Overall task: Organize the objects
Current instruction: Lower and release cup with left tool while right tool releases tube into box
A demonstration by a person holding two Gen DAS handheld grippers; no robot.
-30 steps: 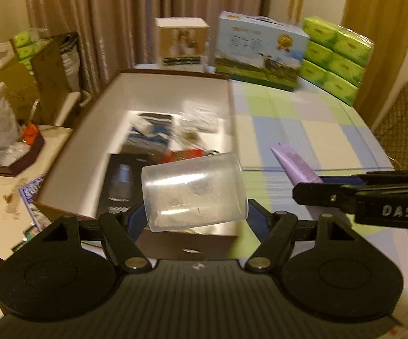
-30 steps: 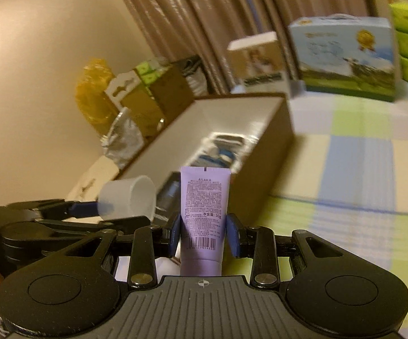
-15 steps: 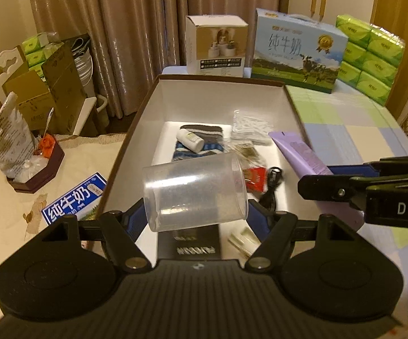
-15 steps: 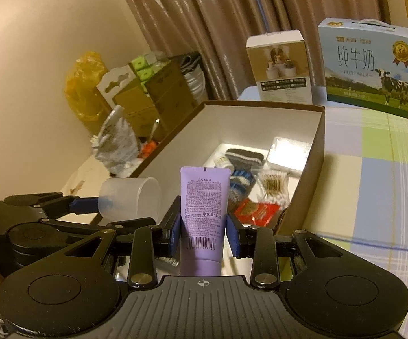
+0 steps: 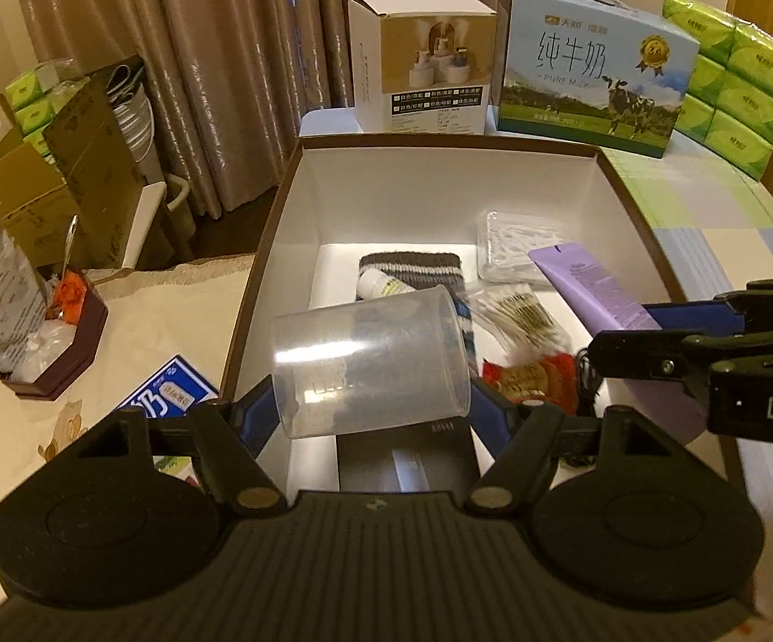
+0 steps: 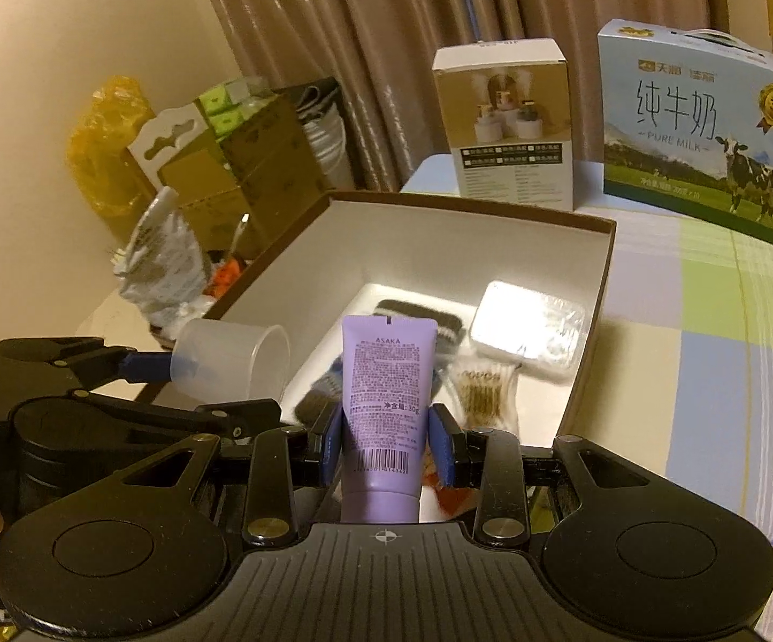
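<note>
My left gripper [image 5: 373, 414] is shut on a clear plastic cup [image 5: 367, 366], held on its side above the near end of an open brown box with a white inside [image 5: 439, 187]. My right gripper [image 6: 386, 452] is shut on a purple tube [image 6: 389, 396], held over the box's near right part; the tube also shows in the left wrist view [image 5: 589, 283]. The cup also shows in the right wrist view [image 6: 231, 356]. The box [image 6: 439, 246] holds a striped knit sock [image 5: 413, 265], a white bottle [image 5: 381, 284], cotton swab packs [image 5: 514, 246], a red packet [image 5: 533, 377] and a black flat item [image 5: 407, 455].
A white carton [image 5: 421, 61], a blue milk carton [image 5: 595, 64] and green tissue packs [image 5: 734, 75] stand behind the box on the checked tablecloth [image 5: 718, 224]. Left of the table are cardboard boxes [image 5: 65, 160], a small dark tray with a bag [image 5: 38, 342] and a blue milk pack [image 5: 164, 396].
Both grippers have moved forward and up over the box with the cup and the tube still held. The box's contents now show plainly below them.
</note>
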